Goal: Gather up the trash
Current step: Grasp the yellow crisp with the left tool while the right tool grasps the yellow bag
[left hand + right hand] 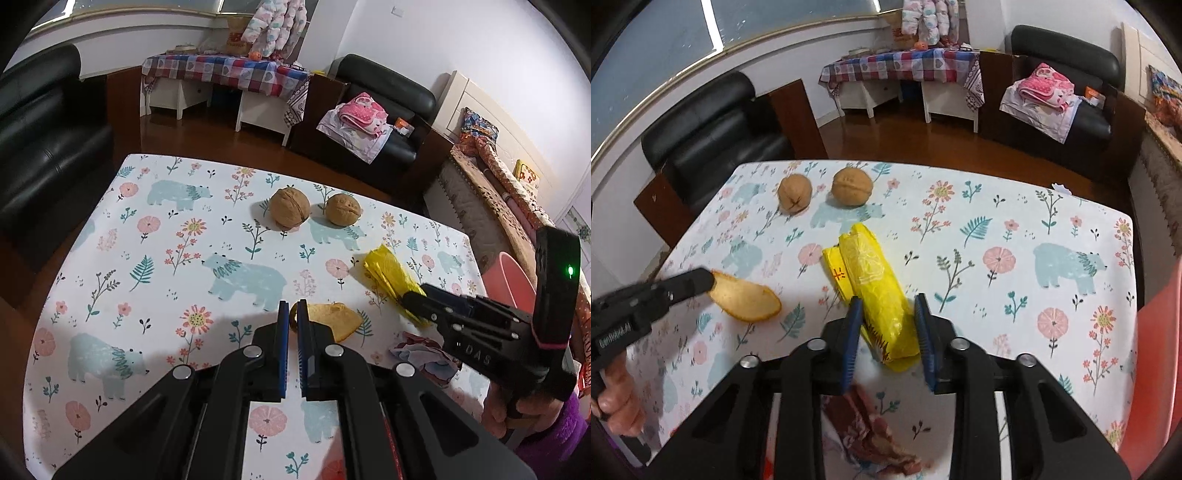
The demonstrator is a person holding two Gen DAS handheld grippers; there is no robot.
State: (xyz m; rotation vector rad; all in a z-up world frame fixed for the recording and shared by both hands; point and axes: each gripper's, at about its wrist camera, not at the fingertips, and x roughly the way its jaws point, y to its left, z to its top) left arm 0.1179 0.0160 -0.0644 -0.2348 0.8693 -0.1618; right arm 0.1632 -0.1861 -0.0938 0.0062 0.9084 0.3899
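A piece of orange peel (338, 318) (746, 297) lies on the patterned tablecloth (147, 280). My left gripper (292, 314) (698, 282) is shut on the peel's left end. A yellow plastic wrapper (875, 284) (391, 278) lies mid-table. My right gripper (888, 306) (413, 299) is open, its blue pads (853, 332) on either side of the wrapper's near end, not closed on it. A crumpled pink-red wrapper (871, 435) (424, 352) lies near the front edge under the right gripper. Two walnuts (289, 206) (342, 209) (795, 194) (852, 186) sit at the far side.
A red-pink bin (506, 277) (1160, 350) stands off the table's right edge. Black sofas (713, 122), a checked-cloth side table (229, 70) and a bed (517, 192) surround the table on a wooden floor.
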